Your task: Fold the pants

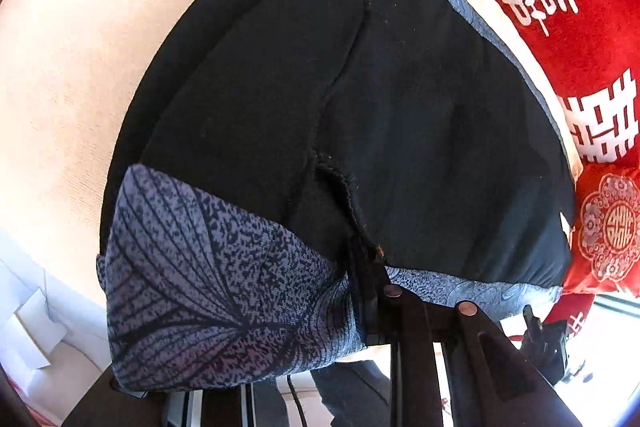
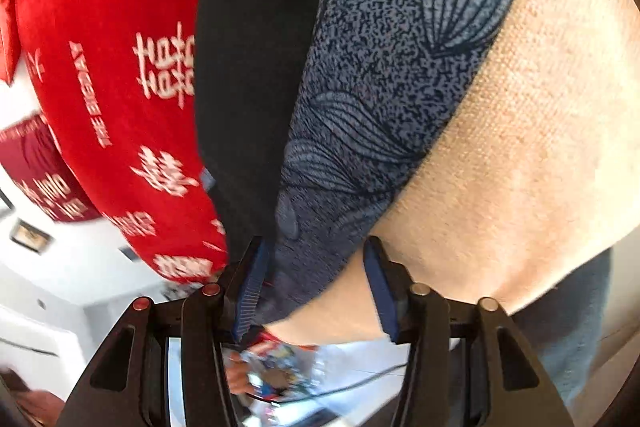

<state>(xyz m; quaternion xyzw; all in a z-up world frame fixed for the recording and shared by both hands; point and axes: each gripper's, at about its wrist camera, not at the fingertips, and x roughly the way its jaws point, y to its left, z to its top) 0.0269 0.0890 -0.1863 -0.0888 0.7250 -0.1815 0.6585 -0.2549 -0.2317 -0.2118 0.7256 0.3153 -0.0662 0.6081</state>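
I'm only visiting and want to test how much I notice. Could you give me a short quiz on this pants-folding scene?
1. True or false: the pants lie on a green surface.
2. The cloth with white characters beside them is: A blue, B red, C yellow?
3. Which gripper is pinching the pants?
Key: 1 false, it is a cream surface; 2 B; 3 the left gripper.
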